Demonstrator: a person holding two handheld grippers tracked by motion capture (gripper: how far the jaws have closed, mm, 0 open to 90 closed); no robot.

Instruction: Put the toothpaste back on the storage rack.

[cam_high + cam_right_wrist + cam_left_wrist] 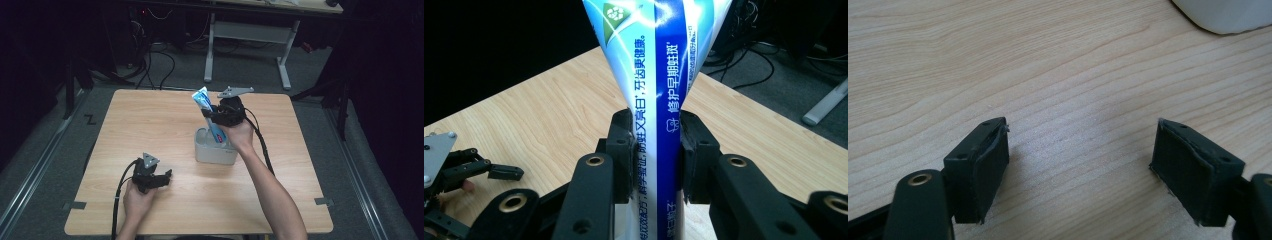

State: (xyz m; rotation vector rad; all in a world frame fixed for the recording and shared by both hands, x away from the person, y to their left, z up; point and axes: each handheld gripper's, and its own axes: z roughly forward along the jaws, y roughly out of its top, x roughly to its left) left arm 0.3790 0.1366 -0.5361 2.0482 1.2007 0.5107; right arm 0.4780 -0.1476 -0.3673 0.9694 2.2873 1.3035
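Overhead, a wooden table (165, 125) is sitting lit in a dark room, with a white-legged desk frame (247, 45) and loose cables (155, 65) lying on the grey floor beyond its far edge. Small strips of tape (74, 205) are marking the near corners.

Near the middle of the table a pale, rounded holder (214, 150) is standing upright. Nothing else is lying on the boards around it; the wood between it and the near edge is bare.

A toothpaste tube (207, 112), white and blue with a green patch and printed characters, is standing in the holder, lower end down inside and flat crimped end leaning up and toward the far left. How deep the lower end is sitting cannot be told; the holder's wall is hiding it.

The right gripper (220, 117) is reaching over the holder from the near right, its forearm crossing the table diagonally. In the right gripper view its jaws are clamping the tube (656, 115) at its narrowed waist, pads pressing on both faces.

The left gripper (162, 177) is resting low at the near left, well apart from the holder, jaws pointing toward it. In the left gripper view its jaws are standing wide apart with only bare wood grain (998, 60) between them, a corner of the holder (1228, 15) showing at the top right.
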